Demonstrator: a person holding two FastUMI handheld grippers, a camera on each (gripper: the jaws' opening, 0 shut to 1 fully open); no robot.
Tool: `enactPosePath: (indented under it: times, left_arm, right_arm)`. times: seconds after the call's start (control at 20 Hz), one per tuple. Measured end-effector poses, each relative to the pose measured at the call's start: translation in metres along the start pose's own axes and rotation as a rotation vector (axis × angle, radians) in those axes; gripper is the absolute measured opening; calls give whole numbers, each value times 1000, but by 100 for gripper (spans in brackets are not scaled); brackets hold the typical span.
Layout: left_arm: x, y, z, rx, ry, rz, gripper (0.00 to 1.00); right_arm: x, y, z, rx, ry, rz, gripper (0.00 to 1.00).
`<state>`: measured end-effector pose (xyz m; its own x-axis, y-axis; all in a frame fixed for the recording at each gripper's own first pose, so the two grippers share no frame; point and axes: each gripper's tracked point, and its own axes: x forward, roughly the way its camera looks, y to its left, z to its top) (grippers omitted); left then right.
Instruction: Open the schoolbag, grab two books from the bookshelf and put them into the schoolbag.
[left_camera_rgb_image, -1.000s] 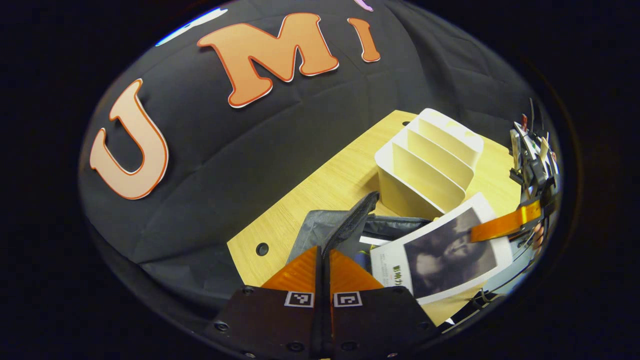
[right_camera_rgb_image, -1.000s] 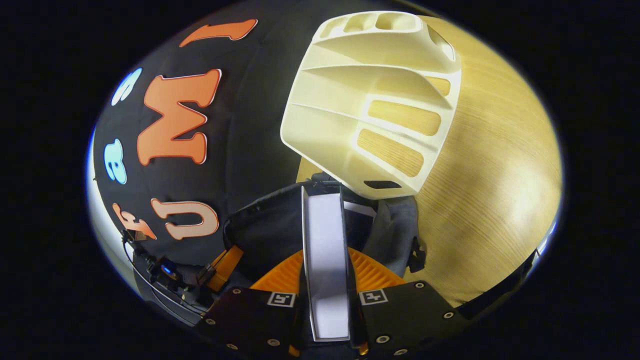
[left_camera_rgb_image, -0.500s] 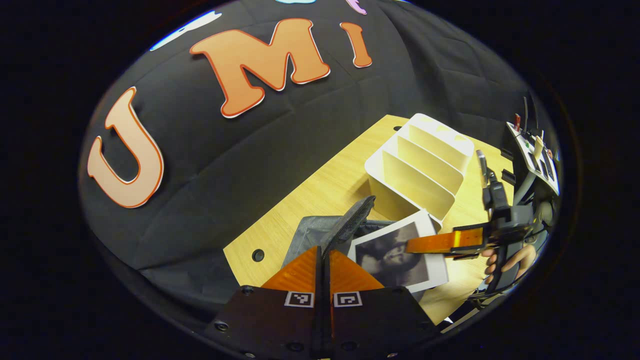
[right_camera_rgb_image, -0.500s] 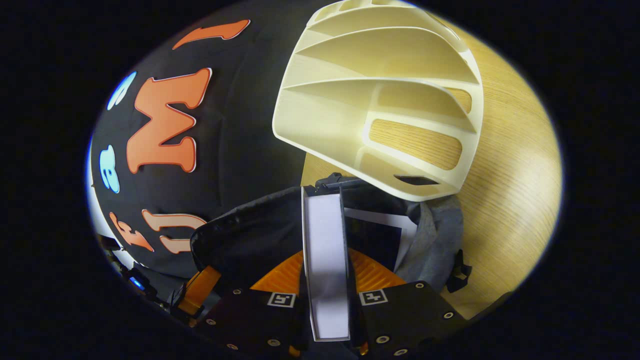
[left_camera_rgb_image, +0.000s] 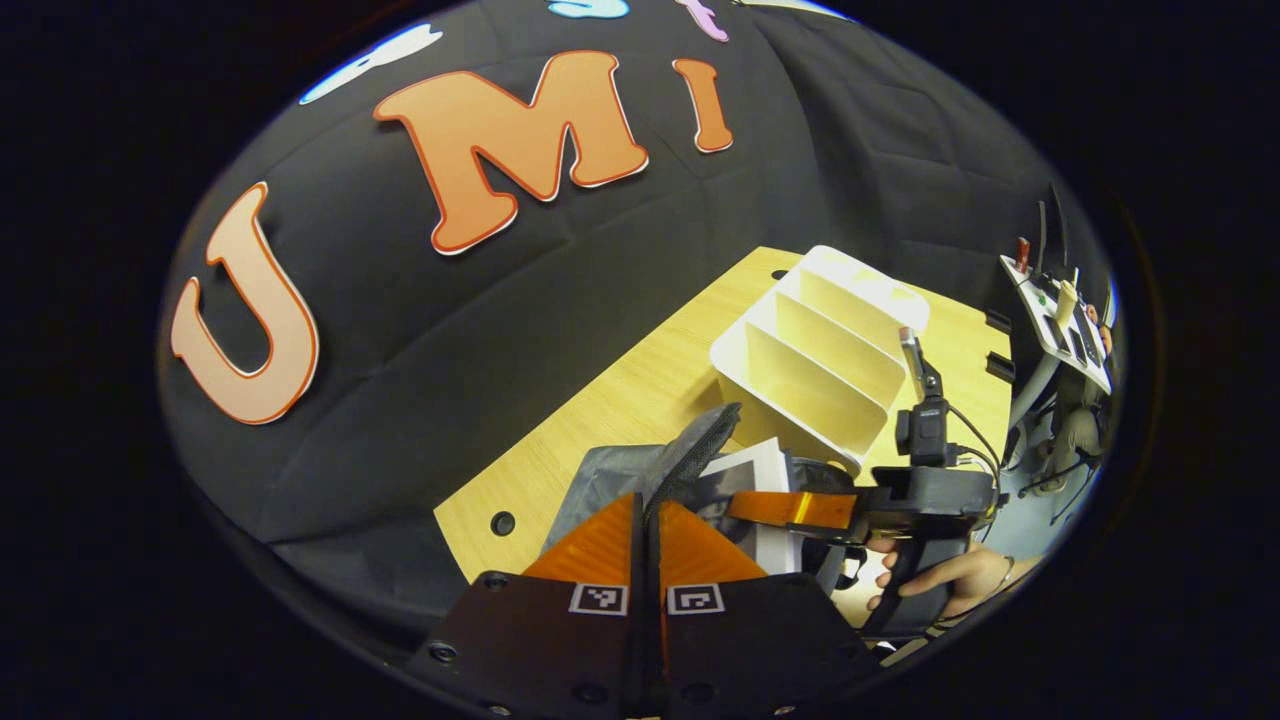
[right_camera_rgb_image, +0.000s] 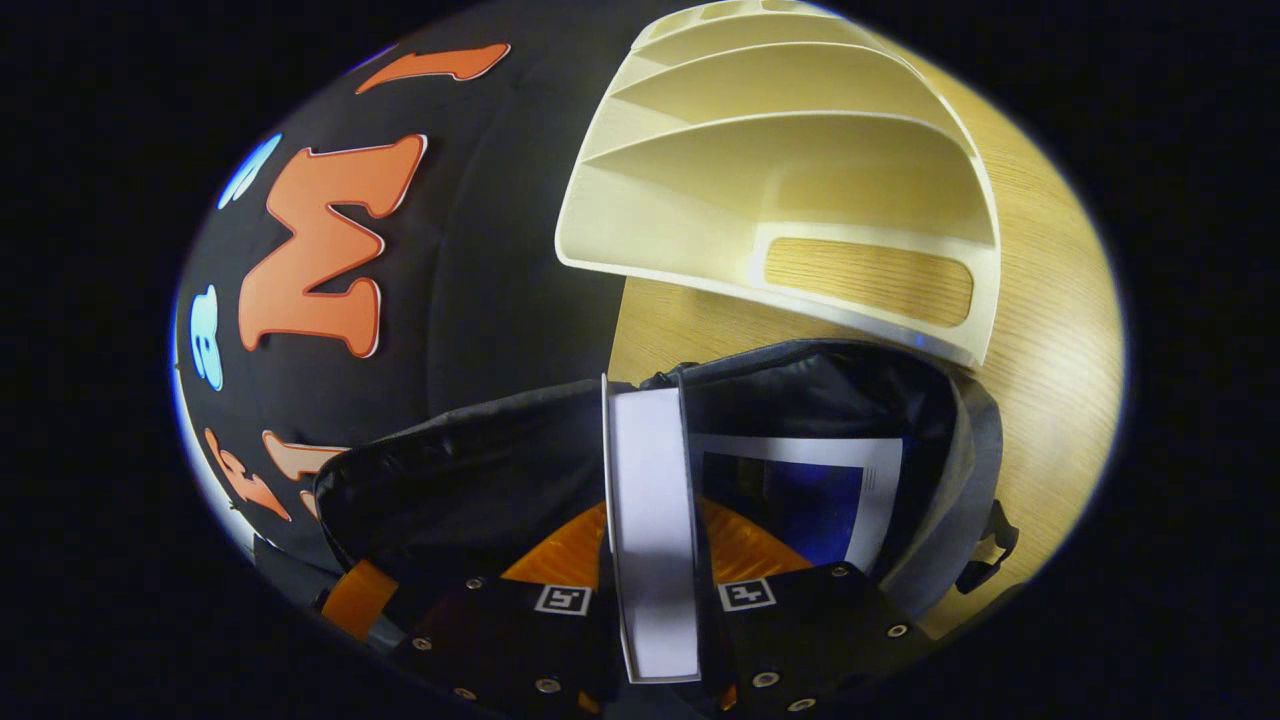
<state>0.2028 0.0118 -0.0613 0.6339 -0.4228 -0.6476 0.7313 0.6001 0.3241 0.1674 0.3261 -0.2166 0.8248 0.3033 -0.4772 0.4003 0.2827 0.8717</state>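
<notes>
Both grippers' jaws clamped; right gripper (right_camera_rgb_image: 655, 560) hand-held.

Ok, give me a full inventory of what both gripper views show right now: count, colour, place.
schoolbag: one, dark grey, open on the table in front of the bookshelf.
books: two; a white-edged book between the right gripper's fingers over the bag mouth, a blue-covered book already inside the bag.
bookshelf: one, cream, slots empty, behind the bag.
table: one, light wood, under everything.
left gripper: shut on the bag's edge, holding it up.
right gripper: shut on the white-edged book.
hand: one, holding the right gripper's handle, in the left gripper view.
</notes>
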Motion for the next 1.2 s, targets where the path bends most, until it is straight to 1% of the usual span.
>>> enactPosePath:
  times: [0.05,0.1,0.2,0.25,0.3,0.35,0.4,0.45,0.5,0.55,0.6,0.65,0.75,0.9,1.05,1.1,1.15,1.2]
  left_arm:
    - [0,-3,-2,4,0,-5,0]
    - [-1,-4,-2,6,1,-7,1]
    - [0,-1,-5,0,8,1,0]
    - [-1,1,-7,-8,13,3,0]
    - [0,2,-8,-16,16,0,0]
    - [1,1,-11,-25,19,-1,0]
    - [2,2,-13,-32,23,0,0]
    - [4,3,-16,-39,26,0,0]
    - [4,3,-19,-48,29,0,0]
    - [5,2,-22,-62,29,-3,0]
    - [6,2,-25,-77,31,-7,6]
    - [5,0,-28,-93,30,-12,0]
    - [0,-7,-35,-117,30,-20,0]
    - [-5,-23,-48,-171,43,-42,0]
    - [-9,-42,-58,-242,46,-48,1]
    - [-9,-49,-61,-270,47,-47,2]
    - [-11,-58,-64,-294,48,-60,8]
    - [-14,-70,-66,-327,49,-76,11]
  right_arm:
    - [2,-1,1,-6,-16,-24,43]
    - [3,-3,-1,-2,-13,-50,34]
    - [7,-11,-10,0,24,-120,40]
    - [7,-19,-15,-4,49,-162,48]
    - [4,-24,-22,-6,73,-185,52]
    - [3,-23,-29,0,97,-195,67]
    - [2,-22,-34,4,116,-205,60]
    - [0,-23,-36,6,124,-220,94]
    - [-5,-22,-35,5,130,-226,99]
    - [-11,-22,-36,-2,139,-233,99]
    - [-16,-22,-34,-13,142,-246,99]
    - [-22,-22,-29,-30,136,-261,99]
    - [-33,-30,-18,-83,134,-293,98]
    - [-52,-31,7,-140,102,-301,98]
    - [-75,-29,19,-232,103,-305,99]
    - [-82,-30,25,-269,104,-310,98]
    - [-89,-29,30,-302,101,-316,98]
    - [-95,-28,35,-331,97,-316,98]
